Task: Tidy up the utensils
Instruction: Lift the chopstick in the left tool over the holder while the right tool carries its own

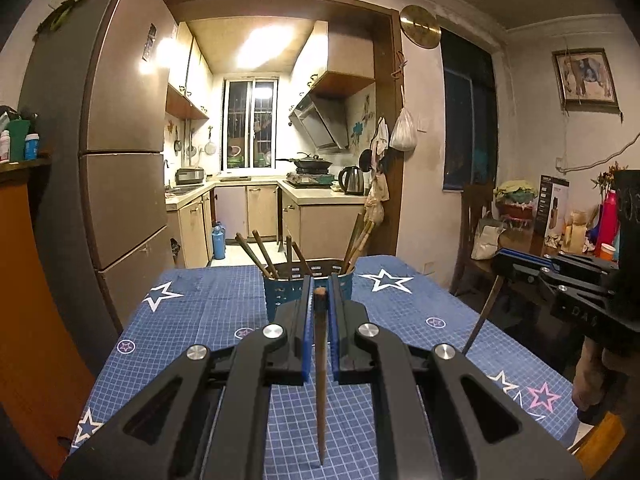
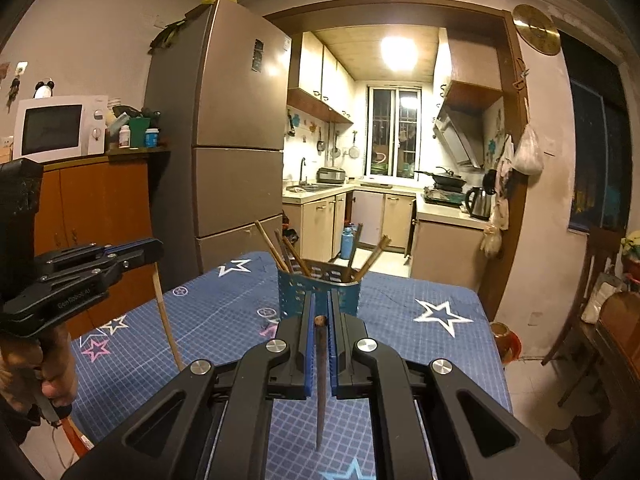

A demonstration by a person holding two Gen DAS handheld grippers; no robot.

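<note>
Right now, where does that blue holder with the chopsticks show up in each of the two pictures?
Left wrist view: the blue utensil holder stands centre, just beyond the fingertips.
Right wrist view: the holder is centre again, on the starred tablecloth.
Shared landmark: the fridge, left of the kitchen doorway.

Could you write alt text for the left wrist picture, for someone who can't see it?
Black tongs grip one brown chopstick above a blue star-patterned tablecloth. Just beyond stands a blue holder of chopsticks, with a lit kitchen behind.

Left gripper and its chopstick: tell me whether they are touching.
Touching. The left wrist view shows the left gripper shut, its blue pads pressing both sides of the chopstick, which hangs down between them.
</note>
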